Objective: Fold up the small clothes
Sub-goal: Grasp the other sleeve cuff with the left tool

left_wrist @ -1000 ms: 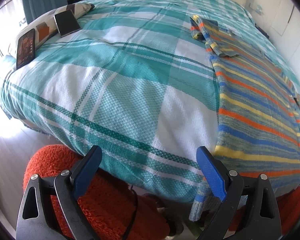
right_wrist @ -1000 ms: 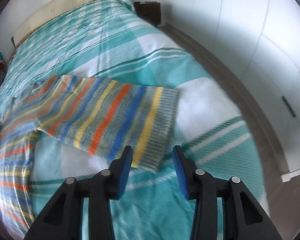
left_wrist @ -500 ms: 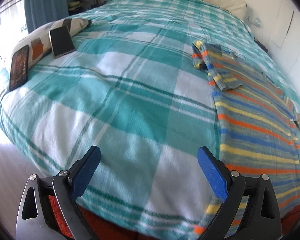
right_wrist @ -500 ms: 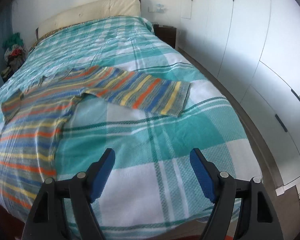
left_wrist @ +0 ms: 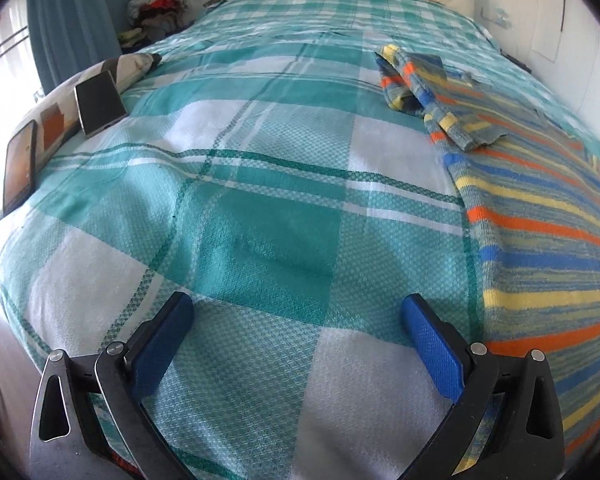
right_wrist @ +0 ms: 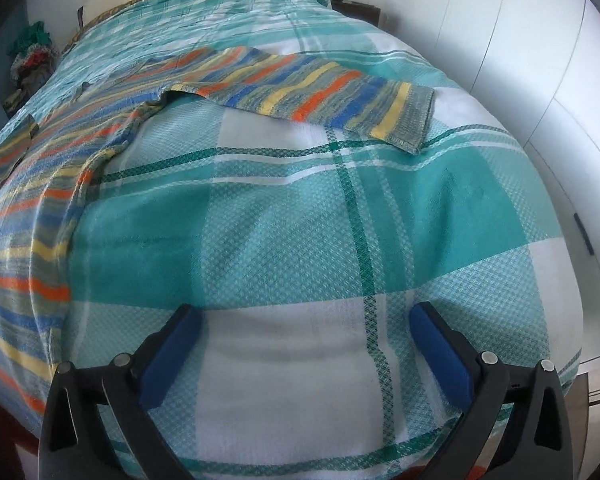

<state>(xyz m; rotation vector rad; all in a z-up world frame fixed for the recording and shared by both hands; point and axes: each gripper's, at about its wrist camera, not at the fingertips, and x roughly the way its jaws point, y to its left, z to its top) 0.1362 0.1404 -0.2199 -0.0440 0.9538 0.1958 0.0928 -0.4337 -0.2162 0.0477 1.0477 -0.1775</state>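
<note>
A striped knit sweater (left_wrist: 540,232) in blue, orange, yellow and grey lies flat on the teal plaid bedspread (left_wrist: 268,216). Its left sleeve (left_wrist: 428,92) is folded in and bunched at the far end. In the right wrist view the sweater body (right_wrist: 32,208) lies at the left and its other sleeve (right_wrist: 320,92) stretches out flat to the right. My left gripper (left_wrist: 296,320) is open and empty above the bedspread, left of the sweater. My right gripper (right_wrist: 306,330) is open and empty over the bedspread, nearer than the outstretched sleeve.
A patterned pillow (left_wrist: 60,96) with a phone (left_wrist: 98,102) and a second phone (left_wrist: 20,168) lies at the bed's left edge. A clothes pile (left_wrist: 156,4) sits by the curtain. White wardrobe doors (right_wrist: 540,80) run along the bed's right side.
Both grippers have moved up and forward over the bed. The right gripper has opened wide and backed away from the sleeve cuff. The orange rug has dropped out of the left view.
</note>
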